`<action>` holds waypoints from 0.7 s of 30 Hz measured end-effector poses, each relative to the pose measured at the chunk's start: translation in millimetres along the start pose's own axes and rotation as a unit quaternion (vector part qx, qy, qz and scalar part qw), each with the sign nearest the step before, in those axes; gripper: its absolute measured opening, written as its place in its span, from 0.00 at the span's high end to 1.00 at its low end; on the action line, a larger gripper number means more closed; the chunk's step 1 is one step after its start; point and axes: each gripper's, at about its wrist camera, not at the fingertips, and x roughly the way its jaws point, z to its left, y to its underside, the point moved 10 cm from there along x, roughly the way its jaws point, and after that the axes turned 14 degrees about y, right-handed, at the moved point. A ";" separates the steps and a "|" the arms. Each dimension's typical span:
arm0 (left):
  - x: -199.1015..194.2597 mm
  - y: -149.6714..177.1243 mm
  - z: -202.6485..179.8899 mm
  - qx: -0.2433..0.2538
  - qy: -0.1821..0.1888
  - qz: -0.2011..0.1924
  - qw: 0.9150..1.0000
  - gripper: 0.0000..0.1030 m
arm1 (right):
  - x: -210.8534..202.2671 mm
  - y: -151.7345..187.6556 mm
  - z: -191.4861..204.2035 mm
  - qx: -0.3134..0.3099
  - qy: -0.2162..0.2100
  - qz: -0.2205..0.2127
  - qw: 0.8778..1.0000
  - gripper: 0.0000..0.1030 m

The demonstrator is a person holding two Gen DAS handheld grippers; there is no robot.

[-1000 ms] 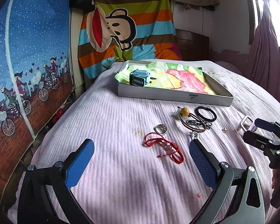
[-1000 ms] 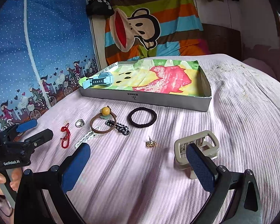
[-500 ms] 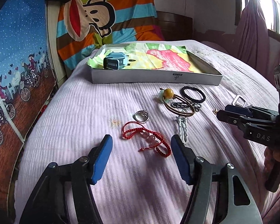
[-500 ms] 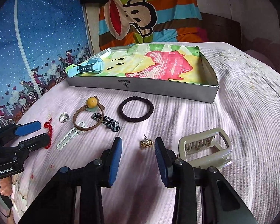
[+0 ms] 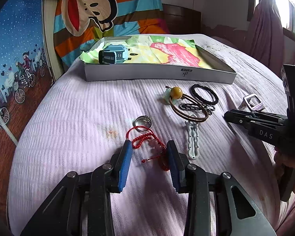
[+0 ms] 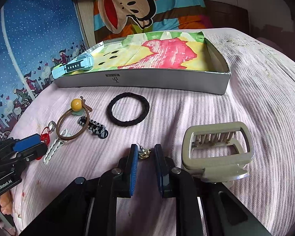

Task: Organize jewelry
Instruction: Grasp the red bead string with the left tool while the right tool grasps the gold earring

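Observation:
My left gripper (image 5: pixel 148 147) is partly closed, its blue pads either side of a red bead bracelet (image 5: pixel 149 144) lying on the pink bedspread, with gaps still showing. My right gripper (image 6: pixel 145 151) is narrowly open around a small gold earring (image 6: pixel 144 153) on the bed. A silver ring (image 5: pixel 143 121), a white hair clip (image 5: pixel 192 137), a brown hair tie with a yellow ball (image 5: pixel 177 93), a striped clip (image 5: pixel 194 107) and a black hair tie (image 5: pixel 204 96) lie ahead. A grey open box (image 5: pixel 157 74) holds a blue watch (image 5: pixel 114 56).
A beige claw clip (image 6: pixel 216 147) sits just right of my right gripper. The box lies across the far side of the bed, lined with a colourful cloth (image 6: pixel 163 53). A striped monkey blanket (image 5: pixel 108 13) hangs behind. The bed drops off on the left by the blue wall (image 5: pixel 13 59).
Both grippers have moved forward and down and narrowed: the left around the red bracelet, the right around the gold earring. The jewelry has not moved.

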 end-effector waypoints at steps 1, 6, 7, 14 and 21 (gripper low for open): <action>1.0 0.3 0.0 -0.001 0.001 0.001 1.000 0.72 | -1.0 1.3 0.8 -0.001 -0.001 0.002 1.000 0.85; 1.8 2.9 0.2 -0.002 0.001 0.003 1.000 0.81 | -3.7 3.8 4.3 0.001 -0.020 0.012 1.000 0.88; 2.4 3.9 -1.0 -0.002 0.001 0.002 1.000 0.83 | -4.8 4.3 3.3 0.004 -0.024 0.013 1.000 0.88; -0.2 6.6 -7.0 0.016 -0.005 -0.010 1.000 0.95 | -17.0 7.4 1.1 0.006 -0.037 0.001 0.999 0.88; -19.1 -4.2 -18.9 0.030 0.007 -0.052 0.998 0.95 | -32.0 1.5 11.7 -0.017 -0.034 -0.035 0.999 0.88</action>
